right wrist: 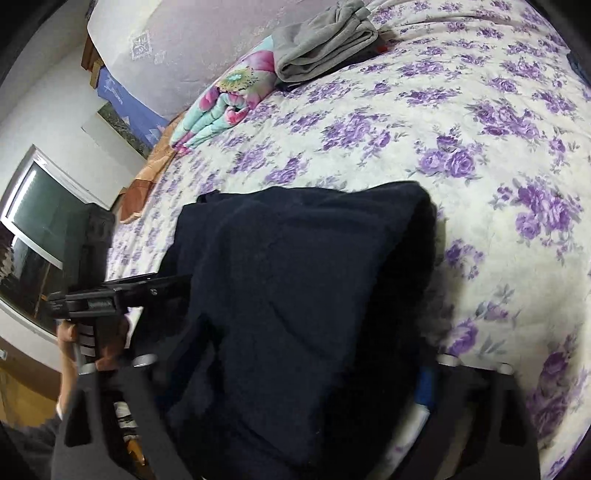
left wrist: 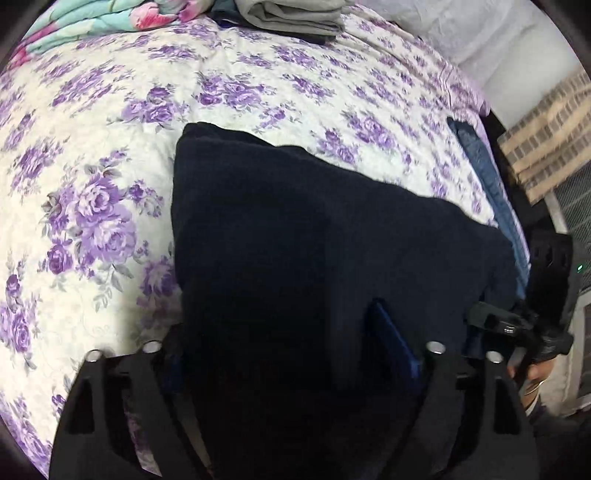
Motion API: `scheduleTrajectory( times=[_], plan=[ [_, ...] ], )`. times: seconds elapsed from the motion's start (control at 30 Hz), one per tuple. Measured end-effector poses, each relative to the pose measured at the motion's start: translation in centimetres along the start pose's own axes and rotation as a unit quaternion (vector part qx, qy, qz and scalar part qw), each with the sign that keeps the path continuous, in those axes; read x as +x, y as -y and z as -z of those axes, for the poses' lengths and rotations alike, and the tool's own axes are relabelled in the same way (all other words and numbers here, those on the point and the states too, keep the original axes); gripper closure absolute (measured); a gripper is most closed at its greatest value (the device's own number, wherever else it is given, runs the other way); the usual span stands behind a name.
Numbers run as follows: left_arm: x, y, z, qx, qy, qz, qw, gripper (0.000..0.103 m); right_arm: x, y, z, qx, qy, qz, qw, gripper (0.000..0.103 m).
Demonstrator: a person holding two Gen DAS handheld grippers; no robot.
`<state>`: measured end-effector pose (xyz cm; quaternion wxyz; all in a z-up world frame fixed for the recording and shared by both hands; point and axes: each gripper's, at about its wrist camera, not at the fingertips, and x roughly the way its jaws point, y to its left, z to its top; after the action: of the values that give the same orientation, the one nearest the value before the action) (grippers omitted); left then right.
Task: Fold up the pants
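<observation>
Dark navy pants (left wrist: 295,221) lie folded in a thick wad on the bed, near its front edge. My left gripper (left wrist: 280,332) straddles the near end of the pants. Cloth fills most of its gap, but the blue pad (left wrist: 395,347) on the right finger shows bare beside it, so the jaws stand open. The right wrist view shows the same pants (right wrist: 295,277) running between the fingers of my right gripper (right wrist: 295,369), which is open too, its right blue pad (right wrist: 428,384) clear of the cloth. Each gripper appears in the other's view, the right gripper (left wrist: 480,314) and the left gripper (right wrist: 173,282), both at the pants' edge.
The bed carries a white quilt with purple flowers (left wrist: 110,147). Folded grey clothes (left wrist: 291,14) and a teal flowered blanket (left wrist: 92,18) sit at its far end. Blue jeans (left wrist: 491,184) lie along the right edge. A window (right wrist: 37,221) is at the left.
</observation>
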<state>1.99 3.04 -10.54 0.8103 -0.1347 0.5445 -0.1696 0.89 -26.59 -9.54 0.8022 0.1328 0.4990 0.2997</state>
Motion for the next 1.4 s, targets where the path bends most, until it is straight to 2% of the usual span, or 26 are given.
scheduleTrajectory(
  times=[0.03, 0.13, 0.23, 0.3, 0.43, 0.53, 0.67, 0.73, 0.83, 0.97, 1.07, 1.13, 1.17, 1.2, 1.23, 1.27, 1.3, 1.33, 1.37, 1.4],
  plan=[
    [-0.2, 0.2, 0.1, 0.005, 0.004, 0.003, 1.0000, 0.043, 0.1, -0.1, -0.1, -0.004, 0.000, 0.001, 1.000, 0.033],
    [-1.1, 0.7, 0.6, 0.018, 0.017, -0.003, 0.9997, 0.068, -0.3, -0.6, 0.1, -0.026, 0.008, -0.001, 1.000, 0.048],
    [-2.6, 1.9, 1.4, 0.031, 0.037, -0.029, 0.9984, 0.079, -1.5, -1.7, 0.4, -0.067, 0.026, 0.003, 0.997, 0.057],
    [-4.2, 3.7, 1.8, 0.059, 0.063, -0.045, 0.9952, 0.082, -2.9, -3.2, 0.6, -0.113, 0.051, 0.009, 0.992, 0.059],
    [-7.2, 6.0, 0.8, 0.081, 0.101, -0.028, 0.9912, 0.082, -5.9, -5.6, -0.6, -0.183, 0.097, 0.016, 0.978, 0.060],
    [-9.0, 7.3, -2.0, 0.097, 0.142, -0.028, 0.9847, 0.082, -8.2, -6.6, -4.6, -0.224, 0.147, 0.035, 0.963, 0.060],
    [-10.5, 9.1, -8.4, 0.114, 0.200, -0.039, 0.9723, 0.082, -9.5, -7.1, -11.5, -0.261, 0.192, 0.053, 0.945, 0.060],
    [-10.7, 9.0, -12.5, 0.109, 0.222, -0.039, 0.9680, 0.082, -9.2, -6.5, -15.2, -0.257, 0.201, 0.052, 0.944, 0.060],
    [-8.8, 8.8, -18.5, 0.084, 0.233, -0.032, 0.9682, 0.082, -8.0, -4.6, -20.5, -0.246, 0.211, 0.058, 0.944, 0.060],
    [-4.6, 7.6, -23.7, 0.066, 0.222, -0.039, 0.9720, 0.082, -4.5, -1.2, -26.1, -0.228, 0.193, 0.068, 0.952, 0.060],
    [1.0, 5.8, -26.7, 0.043, 0.186, -0.067, 0.9792, 0.079, 0.1, 2.9, -29.3, -0.192, 0.156, 0.083, 0.965, 0.055],
    [6.2, 3.6, -28.4, 0.027, 0.158, -0.097, 0.9823, 0.065, 3.9, 6.4, -30.4, -0.171, 0.130, 0.114, 0.970, 0.042],
    [8.1, 2.8, -28.6, 0.027, 0.152, -0.124, 0.9803, 0.059, 6.5, 8.7, -30.8, -0.155, 0.111, 0.140, 0.972, 0.040],
    [10.6, 1.6, -28.7, 0.023, 0.146, -0.172, 0.9739, 0.039, 8.6, 10.8, -30.6, -0.139, 0.095, 0.168, 0.971, 0.030],
    [12.1, 0.3, -28.3, 0.013, 0.155, -0.177, 0.9718, 0.023, 9.6, 12.5, -30.3, -0.115, 0.097, 0.160, 0.976, 0.023],
    [12.3, -0.6, -27.8, -0.006, 0.171, -0.155, 0.9729, 0.020, 9.2, 14.2, -30.6, -0.066, 0.093, 0.109, 0.987, 0.023],
    [12.1, -1.6, -27.7, -0.027, 0.174, -0.126, 0.9764, 0.019, 8.4, 14.6, -30.6, -0.053, 0.110, 0.093, 0.988, 0.019],
    [11.9, -2.4, -27.8, -0.044, 0.172, -0.102, 0.9789, 0.018, 8.1, 14.4, -30.5, -0.058, 0.117, 0.106, 0.986, 0.011],
    [11.9, -2.9, -27.9, -0.051, 0.169, -0.088, 0.9802, 0.018, 8.1, 14.2, -30.3, -0.067, 0.115, 0.127, 0.983, 0.009],
    [12.0, -2.8, -27.8, -0.044, 0.170, -0.092, 0.9802, 0.017, 8.1, 14.2, -30.1, -0.066, 0.114, 0.126, 0.983, 0.009]
  ],
)
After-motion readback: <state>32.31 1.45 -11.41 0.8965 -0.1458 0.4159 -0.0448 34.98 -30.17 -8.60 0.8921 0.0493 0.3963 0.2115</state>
